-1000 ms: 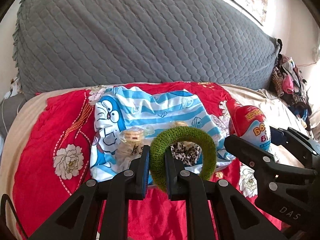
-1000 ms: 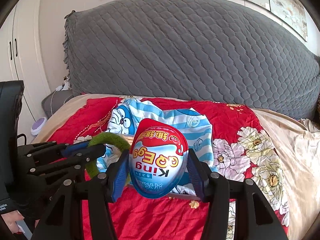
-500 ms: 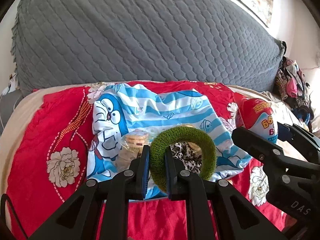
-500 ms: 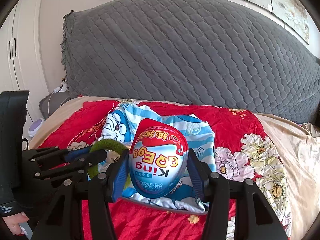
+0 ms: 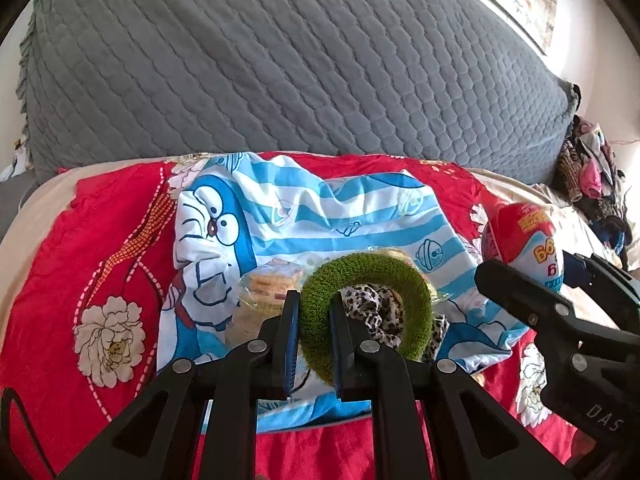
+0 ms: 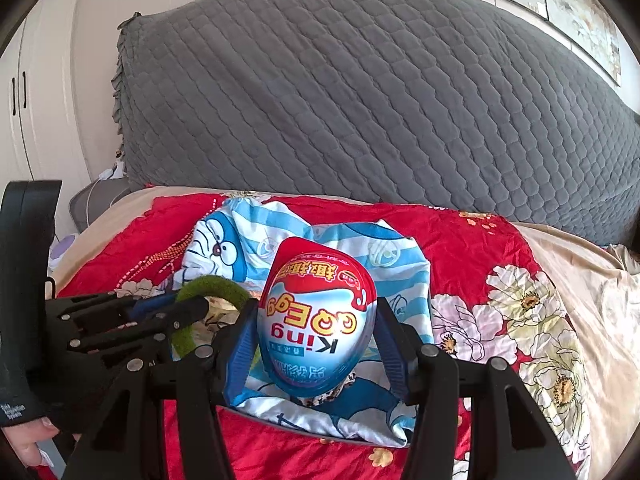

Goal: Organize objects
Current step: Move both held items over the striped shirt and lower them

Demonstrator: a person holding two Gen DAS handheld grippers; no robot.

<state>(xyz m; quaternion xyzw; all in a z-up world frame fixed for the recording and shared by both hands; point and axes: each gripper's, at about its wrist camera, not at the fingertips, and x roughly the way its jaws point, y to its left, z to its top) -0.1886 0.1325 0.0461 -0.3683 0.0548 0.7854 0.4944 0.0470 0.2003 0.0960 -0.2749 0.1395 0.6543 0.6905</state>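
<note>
Left wrist view. The left tongs are clamped on the near rim of a green fuzzy ring, which stands upright over the blue-striped cartoon cloth spread on the red floral bedspread. On the cloth, just beyond the ring, lie a leopard-print fabric piece and a clear packet of biscuits. The right tongs and their egg show at the right edge of this view.

Right wrist view. The right tongs are clamped on a large toy egg, printed side inverted, held above the near part of the cloth. The left tongs and the green ring sit just to the left (a person's fingertips show at the lower left corner).

Assessment. The step in hand appears to be setting both items onto the cloth with the others. Recommended practice: lower each until it rests on the fabric before releasing. The ring should go flat beside the packet, not on it. The egg is smooth and rounded (likely to roll), so it should be set in a fold of the cloth, away from the edge. Keep the two tongs apart on descent.
</note>
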